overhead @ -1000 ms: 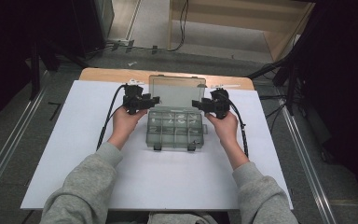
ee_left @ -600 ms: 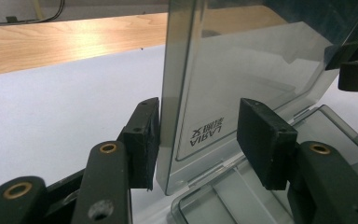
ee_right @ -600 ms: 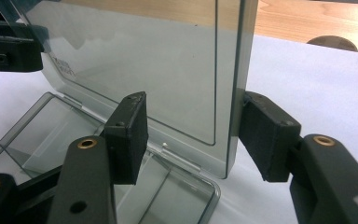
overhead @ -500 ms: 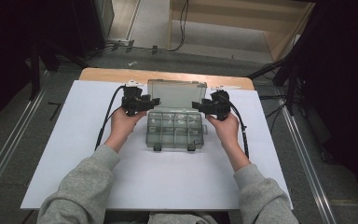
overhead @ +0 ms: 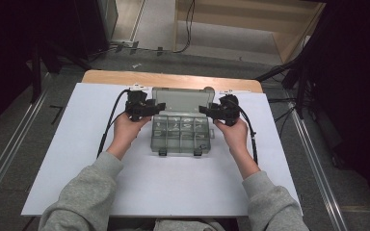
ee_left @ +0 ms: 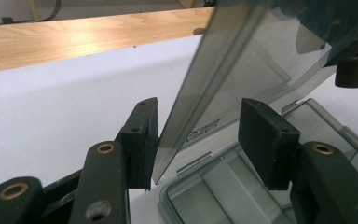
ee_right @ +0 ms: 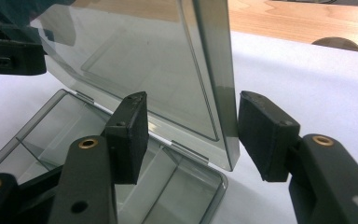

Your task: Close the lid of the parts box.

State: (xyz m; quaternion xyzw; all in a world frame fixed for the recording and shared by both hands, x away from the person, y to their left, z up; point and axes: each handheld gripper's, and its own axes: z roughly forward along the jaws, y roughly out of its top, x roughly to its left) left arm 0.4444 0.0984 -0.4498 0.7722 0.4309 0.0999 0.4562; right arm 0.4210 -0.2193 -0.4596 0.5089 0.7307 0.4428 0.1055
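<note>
White sheet (overhead: 77,159) over a wood table (overhead: 173,79), dark room around it. Nearest me, the clear box (overhead: 179,137) sits mid-sheet, 2 latches on the near edge, small compartments inside. Its lid (overhead: 180,100) is swung up past the hinge, leaning away from me at the box's far edge.

My left gripper (overhead: 159,107) straddles the lid's left side edge; in the left gripper view 1 pad (ee_left: 142,135) sits just beside that edge, the other (ee_left: 265,137) stands apart from the pane, so the jaws gape around the lid (ee_left: 242,70) without pinching it, and they've just been spreading a little more. My right gripper (overhead: 203,109) does the same on the right edge: pads (ee_right: 265,135) clear of the lid (ee_right: 135,60), nothing gripped.

Risks, my guess: unheld lid could drop shut or flop fully back. A pad catching the edge as I pull away could drag the light box or jolt the contents.
</note>
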